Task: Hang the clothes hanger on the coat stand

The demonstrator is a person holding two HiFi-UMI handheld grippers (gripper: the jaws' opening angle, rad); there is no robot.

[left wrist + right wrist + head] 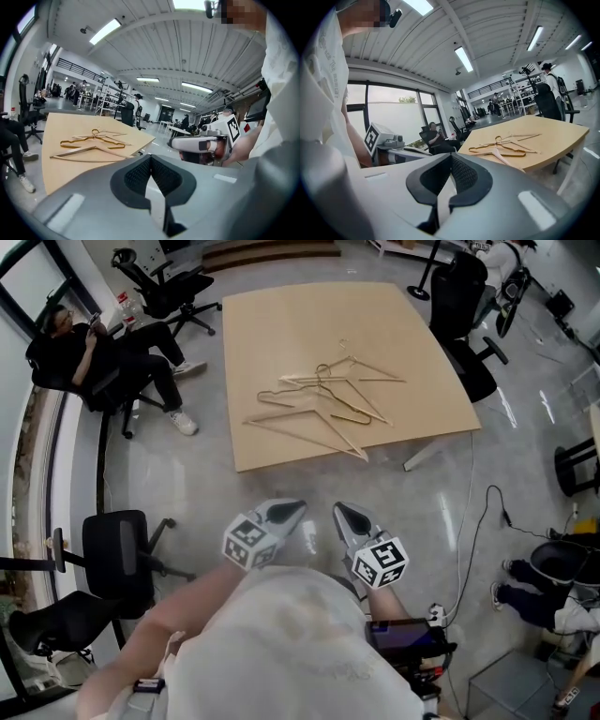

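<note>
Glossy grey floor (pixel 309 488), tan table (pixel 281 324), blk office chairs (pixel 117 554), ceiling strip lights (pixel 105 31)

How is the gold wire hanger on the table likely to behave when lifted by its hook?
The gold wire hanger looks thin, so it is probably light and slightly springy. It lies crossed with the wooden hangers, so it may drag one along. Pushed, it would likely slide on the table.
</note>
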